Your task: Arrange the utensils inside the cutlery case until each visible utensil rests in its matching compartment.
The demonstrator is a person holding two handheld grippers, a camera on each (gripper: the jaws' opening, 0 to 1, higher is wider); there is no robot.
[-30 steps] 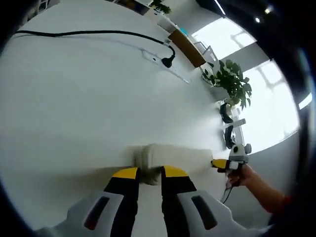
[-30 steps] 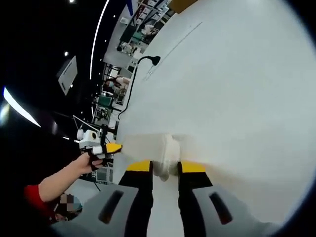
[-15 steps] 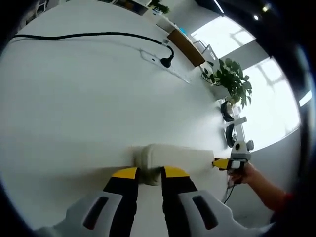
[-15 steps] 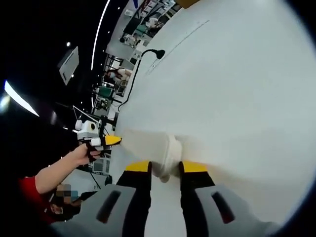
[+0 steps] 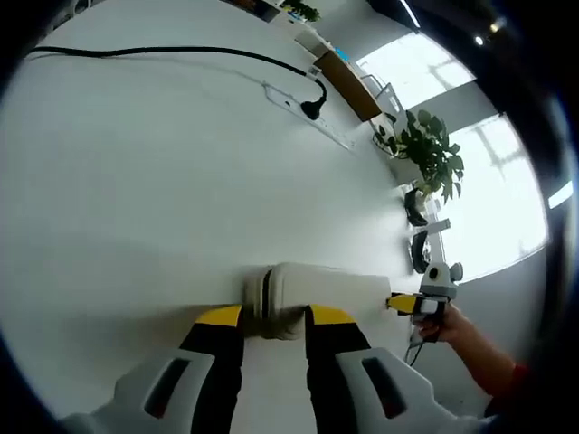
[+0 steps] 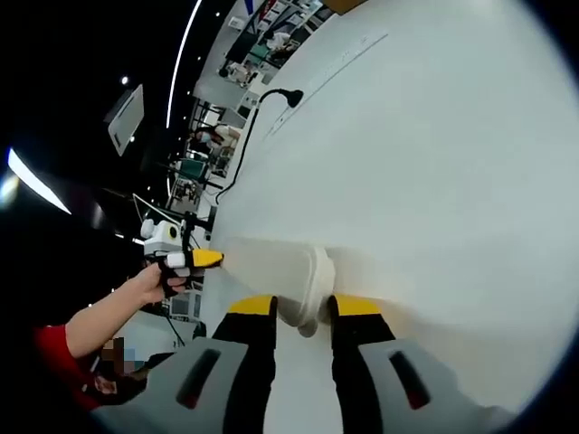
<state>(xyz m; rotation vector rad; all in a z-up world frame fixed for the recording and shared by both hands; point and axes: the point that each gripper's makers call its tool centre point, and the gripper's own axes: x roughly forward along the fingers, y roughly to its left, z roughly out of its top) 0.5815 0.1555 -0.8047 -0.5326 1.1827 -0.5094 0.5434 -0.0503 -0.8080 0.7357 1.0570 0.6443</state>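
Note:
A long cream cutlery case (image 5: 317, 287) lies over the white table (image 5: 136, 181), held at both ends. My left gripper (image 5: 274, 316) is shut on its near rounded end, where a dark seam rings the case. At the far end the yellow tip of my right gripper (image 5: 407, 304) meets the case, held by a hand. In the right gripper view the same case (image 6: 267, 267) runs left from my right gripper (image 6: 301, 307), which is shut on its ridged end. My left gripper (image 6: 194, 260) sits at the case's other end. No utensils are in sight.
A white power strip (image 5: 298, 99) with a black plug and cable lies far across the table. A potted plant (image 5: 425, 149) stands past the table's edge. The black plug (image 6: 288, 96) also shows far up the table. A person's forearm with a red sleeve (image 6: 99, 316) reaches in.
The left jaws stand slightly wider and a dark seam now shows near the case's left end. The right gripper view has barely shifted.

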